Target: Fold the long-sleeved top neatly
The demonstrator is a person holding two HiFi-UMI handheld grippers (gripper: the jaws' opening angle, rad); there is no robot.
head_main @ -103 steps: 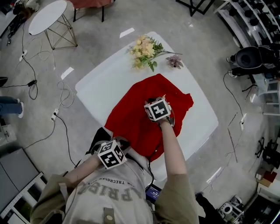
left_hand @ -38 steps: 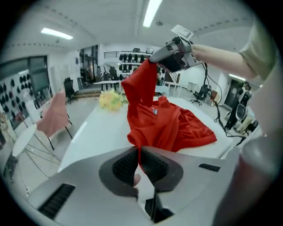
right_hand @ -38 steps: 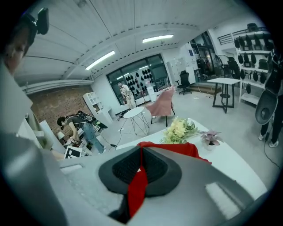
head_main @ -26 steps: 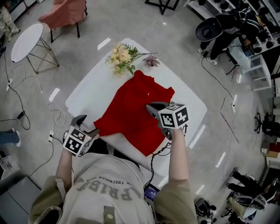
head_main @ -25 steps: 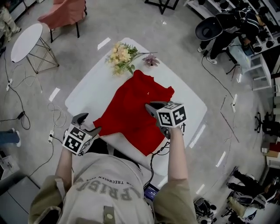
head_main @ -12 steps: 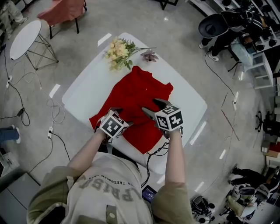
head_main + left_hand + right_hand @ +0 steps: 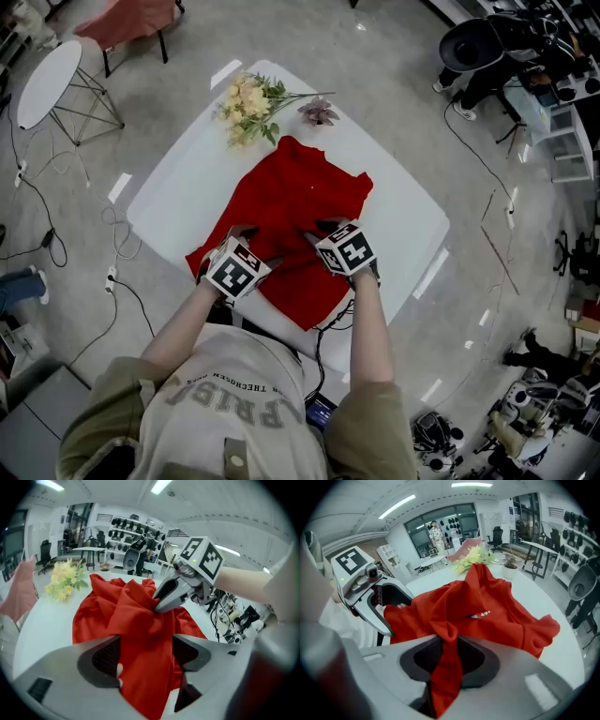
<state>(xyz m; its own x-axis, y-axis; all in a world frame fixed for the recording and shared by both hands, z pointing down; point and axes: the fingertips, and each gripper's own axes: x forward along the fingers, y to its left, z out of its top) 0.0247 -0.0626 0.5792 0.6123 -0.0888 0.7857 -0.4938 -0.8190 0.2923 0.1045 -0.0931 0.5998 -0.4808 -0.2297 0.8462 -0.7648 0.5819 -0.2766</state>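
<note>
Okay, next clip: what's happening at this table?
A person is folding a red top spread on a white table, a handheld gripper in each hand. The right gripper has a pinch of fabric between its jaws, which have just been closing. The left gripper has its jaws apart, cloth between them. The top lies rumpled, not yet folded neatly.

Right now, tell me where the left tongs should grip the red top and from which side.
Take the near left edge of the red top, the loose fold lying between the open left tongs. Come from the person's side, angled down: the cloth rises there off the white table, giving a ridge to pinch.
</note>
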